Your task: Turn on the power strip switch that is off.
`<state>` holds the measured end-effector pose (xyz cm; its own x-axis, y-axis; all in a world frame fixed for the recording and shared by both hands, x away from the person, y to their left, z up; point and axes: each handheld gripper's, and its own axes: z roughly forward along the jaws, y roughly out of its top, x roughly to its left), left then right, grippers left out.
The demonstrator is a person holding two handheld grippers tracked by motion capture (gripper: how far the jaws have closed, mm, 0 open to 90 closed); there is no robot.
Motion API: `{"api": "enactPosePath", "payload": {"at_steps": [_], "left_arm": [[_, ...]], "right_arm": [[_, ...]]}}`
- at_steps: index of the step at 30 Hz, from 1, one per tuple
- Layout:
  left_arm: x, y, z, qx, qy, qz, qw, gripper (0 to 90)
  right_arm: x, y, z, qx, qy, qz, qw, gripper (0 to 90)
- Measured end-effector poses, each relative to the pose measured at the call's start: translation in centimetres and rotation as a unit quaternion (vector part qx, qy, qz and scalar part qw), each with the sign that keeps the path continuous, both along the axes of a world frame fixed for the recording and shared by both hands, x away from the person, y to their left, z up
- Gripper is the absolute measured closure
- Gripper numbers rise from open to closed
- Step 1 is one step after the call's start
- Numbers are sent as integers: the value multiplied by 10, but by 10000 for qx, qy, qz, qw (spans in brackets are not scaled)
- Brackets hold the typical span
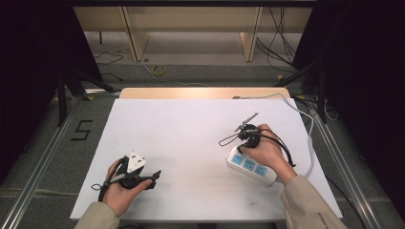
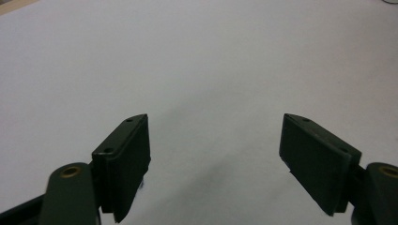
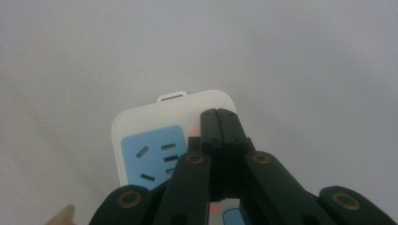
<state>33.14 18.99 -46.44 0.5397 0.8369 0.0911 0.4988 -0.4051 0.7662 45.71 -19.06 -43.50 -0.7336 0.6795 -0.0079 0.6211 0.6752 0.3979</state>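
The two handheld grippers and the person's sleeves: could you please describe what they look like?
The left gripper is black, with a white three-cornered plate on top and flat dark rectangular pads fixed by small screws. The right gripper is black too, with brass-coloured pivot pins and looping black cables. Both sleeves are beige, and the right one has small dark lettering.

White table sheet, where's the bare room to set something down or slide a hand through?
The white sheet is bare across its far half and through the middle, between the left gripper and the power strip. The near right is crowded: the right gripper, jaws shut, sits over the strip's end, with the white cable along the right edge.
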Motion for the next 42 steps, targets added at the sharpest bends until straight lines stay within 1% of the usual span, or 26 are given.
{"api": "enactPosePath", "payload": {"at_steps": [3, 8, 17, 21, 28, 32, 35, 37, 42], "left_arm": [[0, 0, 0, 0, -5, -2, 10000, 249], [0, 0, 0, -8, 7, -5, 10000, 248], [0, -1, -1, 1, 10, -13, 10000, 249], [0, -1, -1, 9, 9, -19, 10000, 249], [0, -1, -1, 5, 10, -16, 10000, 249], [0, 0, -1, 6, 4, -2, 10000, 249], [-1, 0, -1, 13, 11, -3, 10000, 249], [-1, 0, -1, 12, 11, -8, 10000, 249], [-1, -1, -1, 10, 12, -10, 10000, 249]], "right_arm": [[0, 0, 0, -8, 4, 1, 10000, 900], [0, -1, 0, 51, 10, -6, 10000, 900], [-1, -1, 2, -21, 19, -6, 10000, 900], [-1, -2, 2, 9, 27, -4, 10000, 900], [-2, -1, 2, -21, -18, 33, 10000, 900], [-4, -2, 5, 35, -81, 25, 10000, 900], [-7, -3, 8, 139, -131, 51, 9998, 900], [-10, -6, 8, 254, -131, 57, 9996, 900], [-17, -11, 9, 346, -138, 44, 9993, 900]]}}
